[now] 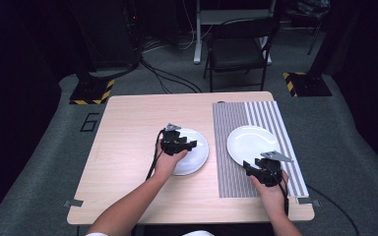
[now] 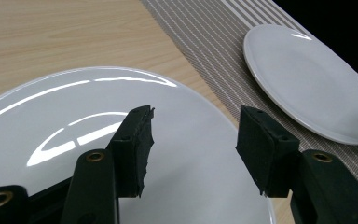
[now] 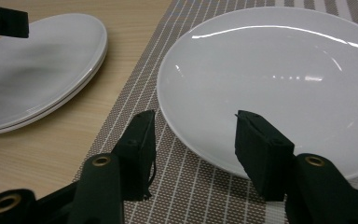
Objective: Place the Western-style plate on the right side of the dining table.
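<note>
Fingers (image 2: pixel 135 144) of the left gripper (image 1: pixel 178 142) stand apart with nothing between them, a stack of white plates (image 2: pixel 74 135) just beneath — the right gripper (image 1: pixel 263 169) gapes too, its pads empty, a single white plate (image 3: pixel 279 84) on the striped placemat (image 3: pixel 205 196) right ahead.

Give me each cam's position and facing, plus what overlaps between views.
High view: above the person's side of the table, looking forward and down; both forearms, left gripper, right gripper.
Left gripper view: rides the left gripper, looks over the near plates toward the placemat; own jaws apart.
Right gripper view: rides the right gripper, faces the placemat plate; own jaws apart.
Shared: both gripper views show the placemat plate and the stacked plates.
</note>
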Available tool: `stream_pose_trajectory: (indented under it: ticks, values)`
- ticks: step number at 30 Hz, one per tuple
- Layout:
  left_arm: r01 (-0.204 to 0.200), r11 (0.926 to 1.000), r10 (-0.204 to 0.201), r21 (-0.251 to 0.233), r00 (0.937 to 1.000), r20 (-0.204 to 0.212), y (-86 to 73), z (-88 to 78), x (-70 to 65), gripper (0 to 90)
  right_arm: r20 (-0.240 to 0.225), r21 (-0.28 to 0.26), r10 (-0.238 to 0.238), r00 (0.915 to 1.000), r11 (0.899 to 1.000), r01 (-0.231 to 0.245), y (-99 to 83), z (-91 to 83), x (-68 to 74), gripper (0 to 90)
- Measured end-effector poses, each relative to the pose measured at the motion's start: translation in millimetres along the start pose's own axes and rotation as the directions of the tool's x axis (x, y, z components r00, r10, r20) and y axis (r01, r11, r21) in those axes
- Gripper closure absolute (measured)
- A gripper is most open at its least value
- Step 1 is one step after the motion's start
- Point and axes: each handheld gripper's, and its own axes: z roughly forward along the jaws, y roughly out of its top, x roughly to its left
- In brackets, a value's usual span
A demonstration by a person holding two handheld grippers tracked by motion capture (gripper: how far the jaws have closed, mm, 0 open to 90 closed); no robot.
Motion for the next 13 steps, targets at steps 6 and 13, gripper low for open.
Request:
stream_pose_trajectory:
  ticks: [6, 13]
  values:
    - [0.012, 0.9998, -0.013, -0.013, 0.9996, -0.024, -4.5, -16.9, 15.8, 44.8, -0.025, 0.020, -0.054, 0.9982, 0.998, 0.055, -3.6, 8.1, 13.1, 45.0]
    - [0.018, 0.9997, -0.019, -0.019, 0.9985, -0.052, -14.3, -35.1, 35.4, 42.6, -0.086, 0.060, -0.115, 0.9896, 0.991, 0.121, -8.2, 17.8, 28.8, 43.2]
